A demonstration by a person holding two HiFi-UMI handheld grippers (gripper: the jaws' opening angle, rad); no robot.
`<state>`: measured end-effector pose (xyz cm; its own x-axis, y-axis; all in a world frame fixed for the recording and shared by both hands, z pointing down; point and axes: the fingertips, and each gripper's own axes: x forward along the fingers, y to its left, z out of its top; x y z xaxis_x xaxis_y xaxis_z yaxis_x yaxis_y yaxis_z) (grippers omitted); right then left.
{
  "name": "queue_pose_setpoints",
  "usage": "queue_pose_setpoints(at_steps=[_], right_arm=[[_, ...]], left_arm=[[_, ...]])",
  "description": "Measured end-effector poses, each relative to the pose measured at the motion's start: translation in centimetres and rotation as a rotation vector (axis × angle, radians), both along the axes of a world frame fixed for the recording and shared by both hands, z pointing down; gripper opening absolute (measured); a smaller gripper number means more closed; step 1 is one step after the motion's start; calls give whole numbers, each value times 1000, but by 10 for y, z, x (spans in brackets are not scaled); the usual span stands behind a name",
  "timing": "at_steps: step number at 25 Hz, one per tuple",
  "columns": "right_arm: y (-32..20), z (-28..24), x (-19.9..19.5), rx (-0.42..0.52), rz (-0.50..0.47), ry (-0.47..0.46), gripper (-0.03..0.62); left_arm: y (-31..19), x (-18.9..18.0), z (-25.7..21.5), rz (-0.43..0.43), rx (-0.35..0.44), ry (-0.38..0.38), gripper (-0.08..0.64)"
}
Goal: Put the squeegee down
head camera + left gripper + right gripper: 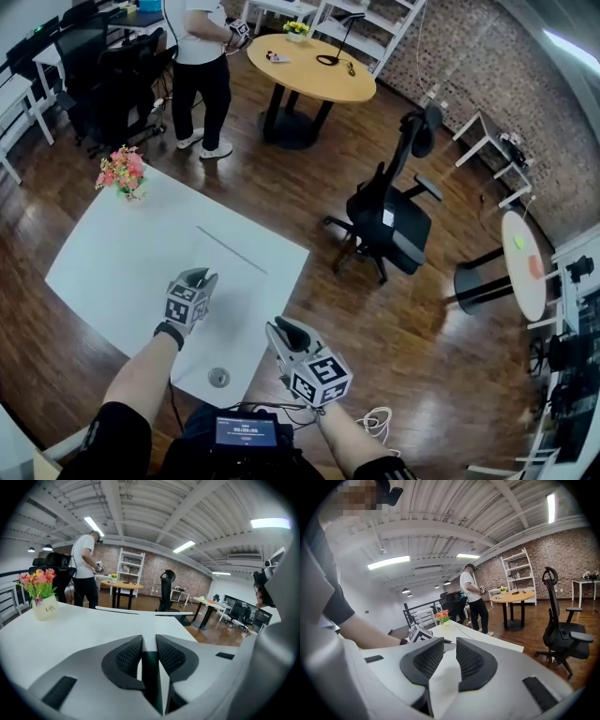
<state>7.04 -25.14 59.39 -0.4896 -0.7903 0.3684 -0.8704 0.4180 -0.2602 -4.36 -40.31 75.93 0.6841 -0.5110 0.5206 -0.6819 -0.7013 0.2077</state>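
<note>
The squeegee (232, 250) lies flat on the white table (103, 272) as a long thin grey bar, free of both grippers. It runs across the table's far part in the left gripper view (117, 609). My left gripper (199, 276) hovers over the table just short of the bar, shut, with nothing between its pads (149, 641). My right gripper (281, 325) is beyond the table's near right edge, pointing across the table. Its jaws (450, 651) stand close together with nothing held.
A pot of pink and orange flowers (123, 175) stands at the table's far left corner. A round cable grommet (218, 377) sits near the front edge. A black office chair (389, 220) is to the right; a person (202, 66) stands beside a round wooden table (309, 67).
</note>
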Motion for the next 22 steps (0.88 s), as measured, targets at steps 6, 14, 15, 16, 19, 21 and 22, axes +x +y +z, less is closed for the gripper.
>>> queue_pose_setpoints(at_steps=[6, 14, 15, 16, 19, 21, 22], right_arm=[[-27, 15, -8, -19, 15, 3, 107], [-33, 26, -9, -44, 47, -4, 107], [-32, 28, -9, -44, 49, -8, 107], [-31, 30, -9, -46, 52, -8, 107], [-28, 32, -9, -53, 63, -7, 107], [-26, 36, -7, -52, 65, -17, 107], [-26, 36, -6, -55, 67, -19, 107]], left_arm=[[-18, -1, 29, 6, -44, -6, 87], [-25, 4, 52, 24, -74, -24, 87], [-25, 4, 54, 27, -77, -26, 87], [-24, 4, 57, 30, -80, -28, 87], [-24, 2, 64, 32, -89, -36, 87], [-24, 1, 67, 27, -93, -39, 87], [-24, 1, 68, 27, -94, -41, 87]])
